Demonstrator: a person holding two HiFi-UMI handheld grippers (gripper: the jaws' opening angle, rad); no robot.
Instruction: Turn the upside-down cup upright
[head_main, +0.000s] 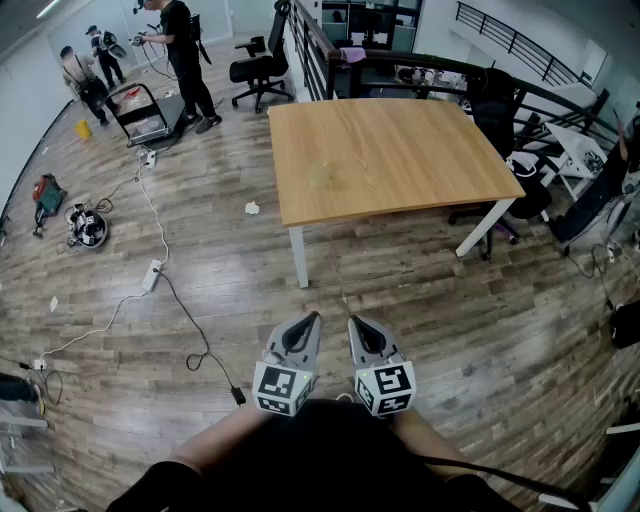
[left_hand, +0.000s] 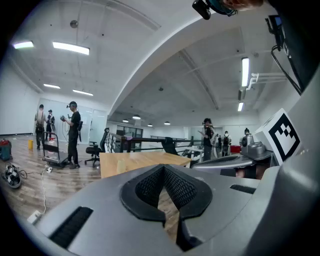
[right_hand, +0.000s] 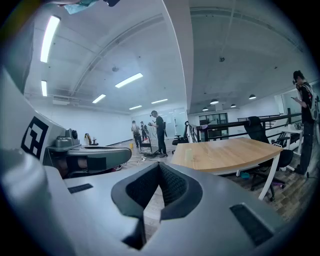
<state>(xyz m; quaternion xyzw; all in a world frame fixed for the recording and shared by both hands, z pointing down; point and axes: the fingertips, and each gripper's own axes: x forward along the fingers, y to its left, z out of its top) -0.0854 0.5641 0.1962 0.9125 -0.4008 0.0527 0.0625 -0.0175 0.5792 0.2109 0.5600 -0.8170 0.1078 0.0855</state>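
Observation:
A small pale, see-through cup (head_main: 320, 172) stands on the left part of the wooden table (head_main: 400, 150), too faint to tell which end is up. It also shows far off as the cup (left_hand: 121, 165) in the left gripper view and the cup (right_hand: 189, 153) in the right gripper view. My left gripper (head_main: 311, 321) and right gripper (head_main: 357, 323) hang side by side over the floor, well short of the table. Both are shut and hold nothing. The left gripper (left_hand: 164, 172) and right gripper (right_hand: 160, 169) point roughly at the table.
Cables and a power strip (head_main: 152, 275) lie on the wood floor at the left. Office chairs (head_main: 262, 68) stand beyond the table and at its right. People and a cart (head_main: 145, 112) are at the far left. A dark railing (head_main: 420, 65) runs behind the table.

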